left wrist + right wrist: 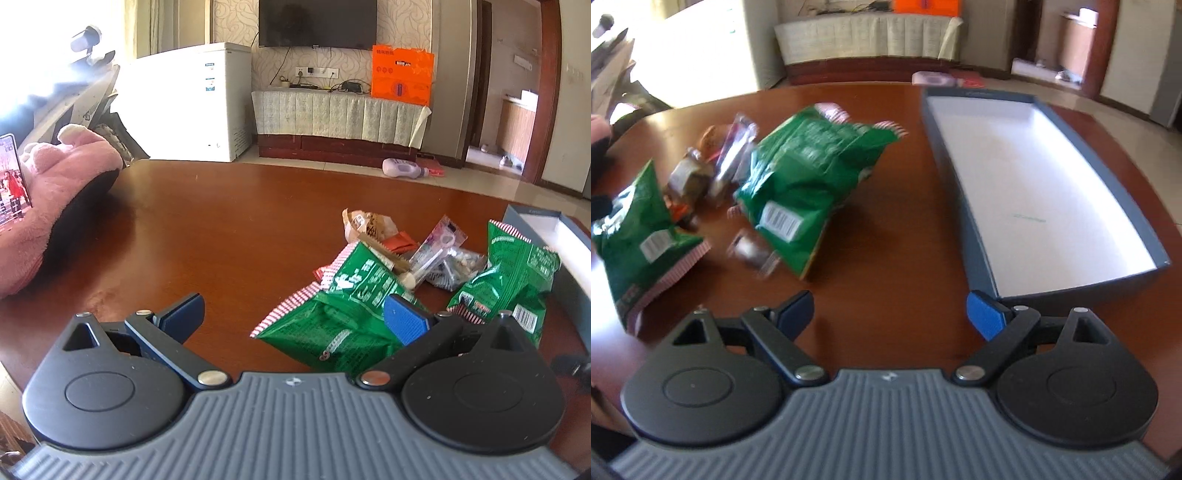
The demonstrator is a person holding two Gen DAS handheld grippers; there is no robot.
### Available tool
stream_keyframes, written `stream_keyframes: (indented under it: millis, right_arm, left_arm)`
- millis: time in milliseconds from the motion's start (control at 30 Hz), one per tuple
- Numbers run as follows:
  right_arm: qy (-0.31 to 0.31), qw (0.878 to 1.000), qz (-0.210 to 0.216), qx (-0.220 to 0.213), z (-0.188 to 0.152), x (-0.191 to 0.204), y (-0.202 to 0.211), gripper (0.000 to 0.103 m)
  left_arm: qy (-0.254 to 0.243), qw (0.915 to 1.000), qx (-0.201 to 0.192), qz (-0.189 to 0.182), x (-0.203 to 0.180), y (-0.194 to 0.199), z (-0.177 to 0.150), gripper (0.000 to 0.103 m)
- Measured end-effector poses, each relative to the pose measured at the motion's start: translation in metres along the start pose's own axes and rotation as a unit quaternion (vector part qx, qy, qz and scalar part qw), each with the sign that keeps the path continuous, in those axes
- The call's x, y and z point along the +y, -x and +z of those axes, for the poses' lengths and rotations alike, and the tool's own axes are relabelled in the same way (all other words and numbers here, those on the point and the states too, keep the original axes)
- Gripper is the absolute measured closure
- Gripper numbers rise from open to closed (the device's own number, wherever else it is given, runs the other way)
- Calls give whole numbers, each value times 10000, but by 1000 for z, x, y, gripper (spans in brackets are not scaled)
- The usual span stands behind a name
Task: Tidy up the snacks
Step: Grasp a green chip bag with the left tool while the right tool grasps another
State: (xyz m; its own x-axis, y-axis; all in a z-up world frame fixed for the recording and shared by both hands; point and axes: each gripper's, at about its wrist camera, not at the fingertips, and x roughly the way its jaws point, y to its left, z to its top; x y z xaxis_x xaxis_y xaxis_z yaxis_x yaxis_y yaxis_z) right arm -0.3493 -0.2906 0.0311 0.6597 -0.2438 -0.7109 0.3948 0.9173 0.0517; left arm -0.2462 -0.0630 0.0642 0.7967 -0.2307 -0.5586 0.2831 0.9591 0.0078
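Presently, left gripper [291,314] spread wide, empty, right pad [406,320] overlapping nearest green snack bag [340,317], right gripper [890,314] wide apart, empty, over wooden table [894,229], snacks beside the open box [1045,192].

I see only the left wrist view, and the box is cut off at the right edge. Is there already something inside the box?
Observer: No, the box holds no snack; only a small green mark shows on its white floor.
Operator: Where is the right gripper?
Observer: The right gripper is open, over bare table between the big green bag and the box.
Operator: Does that bag hide any snack from me?
Observer: Yes, a small wrapped snack lies at the bag's near edge, blurred.
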Motion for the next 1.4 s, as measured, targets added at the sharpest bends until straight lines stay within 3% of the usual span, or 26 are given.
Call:
stream_keyframes:
  millis: [133,300,433,500,667,900,1067,1200,1300,1400]
  right_arm:
    - [185,9973,248,-671,12,29,20,11]
    - [81,9988,-109,-479,27,46,-9,11]
    - [-509,9974,273,-435,40,40,-20,11]
    - [-594,9968,270,-469,42,41,-21,11]
    - [-872,9956,133,-307,39,37,-30,11]
    - [-913,9952,-67,-351,41,40,-42,11]
    - [-771,9966,-253,-140,41,39,-50,13]
    - [-647,9975,-189,-212,44,38,-47,26]
    - [-417,9987,-128,-274,43,39,-44,30]
    - [-256,9992,-140,-283,42,39,-41,33]
  left_arm:
    - [130,9999,14,-69,-1,5,-8,0]
    - [50,9996,-79,-273,-10,14,-16,0]
    - [153,9965,-496,-655,-11,31,-17,0]
    - [58,9965,-317,-773,-15,28,-21,0]
    - [-359,9971,348,-573,-30,2,-30,0]
    - [49,9973,543,-501,-21,-24,-25,0]
    - [160,9968,570,-532,-15,-35,-22,0]
    - [163,9971,525,-521,-15,-43,-19,0]
    - [-24,9981,428,-454,-19,-42,-19,0]
    - [-108,9980,364,-506,-22,-38,-18,11]
